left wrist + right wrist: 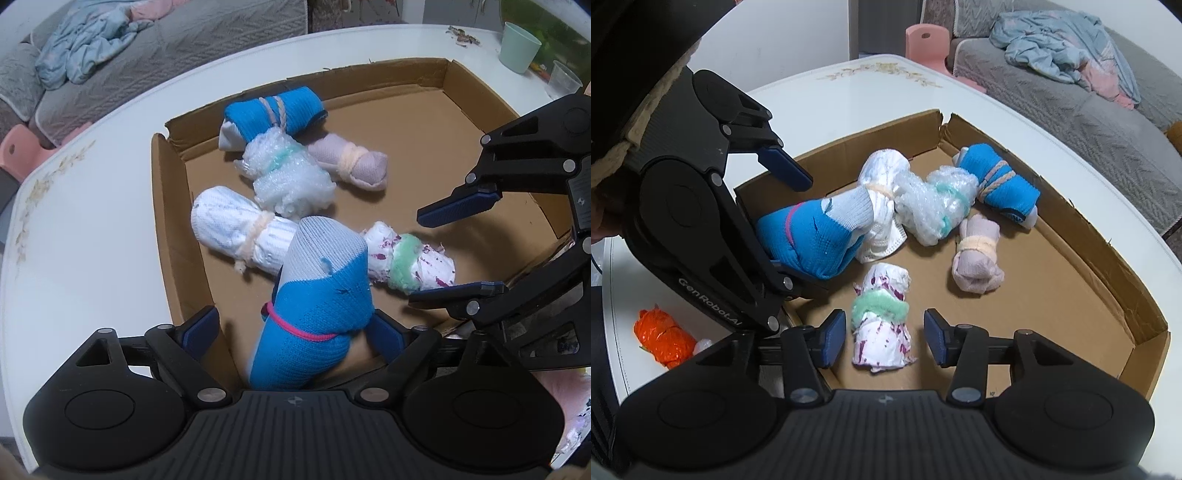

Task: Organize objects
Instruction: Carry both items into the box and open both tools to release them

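Six tied bundles sit in the cardboard tray (1082, 225) on the white table (92, 229). Left gripper (295, 328), bottom centre of the left wrist view, is released: jaws wide, the blue-and-grey sock bundle w/ pink band (317, 295) lies between them, its tip leaning on the white bundle (236, 229); pads don't look to press it. Right gripper (884, 338), bottom centre of the right wrist view, is also released, jaws apart either side of the purple-speckled bundle w/ green tie (882, 325), not touching it. Bubble-wrap bundle (288, 173), blue roll w/ rope (273, 114) & pink roll (351, 162) lie mid-tray. Orange bundle (663, 338) sits outside the tray, lower left of the right wrist view.
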{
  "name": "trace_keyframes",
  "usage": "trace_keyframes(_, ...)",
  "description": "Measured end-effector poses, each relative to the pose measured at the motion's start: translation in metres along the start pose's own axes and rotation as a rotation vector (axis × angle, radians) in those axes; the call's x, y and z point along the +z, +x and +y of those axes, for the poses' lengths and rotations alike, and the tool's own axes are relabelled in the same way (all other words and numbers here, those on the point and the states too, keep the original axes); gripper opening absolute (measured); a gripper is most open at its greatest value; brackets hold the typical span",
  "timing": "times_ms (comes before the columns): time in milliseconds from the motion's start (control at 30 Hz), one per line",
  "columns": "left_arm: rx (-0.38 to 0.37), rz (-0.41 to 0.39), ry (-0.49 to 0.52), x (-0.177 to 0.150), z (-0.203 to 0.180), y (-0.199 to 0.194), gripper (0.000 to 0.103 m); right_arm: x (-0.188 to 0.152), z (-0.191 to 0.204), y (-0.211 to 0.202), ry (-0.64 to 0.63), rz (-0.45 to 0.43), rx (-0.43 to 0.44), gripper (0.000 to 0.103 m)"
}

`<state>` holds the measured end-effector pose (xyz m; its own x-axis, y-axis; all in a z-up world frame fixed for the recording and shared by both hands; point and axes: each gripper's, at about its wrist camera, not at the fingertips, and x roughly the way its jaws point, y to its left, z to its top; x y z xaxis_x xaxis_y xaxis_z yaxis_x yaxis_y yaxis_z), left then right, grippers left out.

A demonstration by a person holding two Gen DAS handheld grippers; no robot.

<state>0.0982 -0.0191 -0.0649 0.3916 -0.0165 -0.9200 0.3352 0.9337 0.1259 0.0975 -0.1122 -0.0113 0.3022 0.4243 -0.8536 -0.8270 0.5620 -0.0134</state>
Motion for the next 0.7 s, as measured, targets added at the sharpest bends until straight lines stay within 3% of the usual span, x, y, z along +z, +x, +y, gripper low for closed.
trace_keyframes(300,-0.005,0.031,-0.018,0.003,0.000,-0.003,0.093,0.000,-0.005,-0.004,0.011,0.019,-0.011,0.054)
trace_keyframes(400,-0.016,0.038,-0.033,0.005,0.002,-0.009,0.097,0.000,-0.004,-0.006,0.000,0.032,-0.011,0.065)
trace_keyframes(467,-0.044,0.034,-0.054,0.007,0.004,-0.015,0.103,-0.001,-0.003,-0.008,-0.004,0.038,-0.022,0.065)
trace_keyframes(700,-0.038,0.014,-0.062,0.002,0.006,-0.030,0.103,0.000,-0.003,-0.016,0.004,0.029,-0.026,0.067)
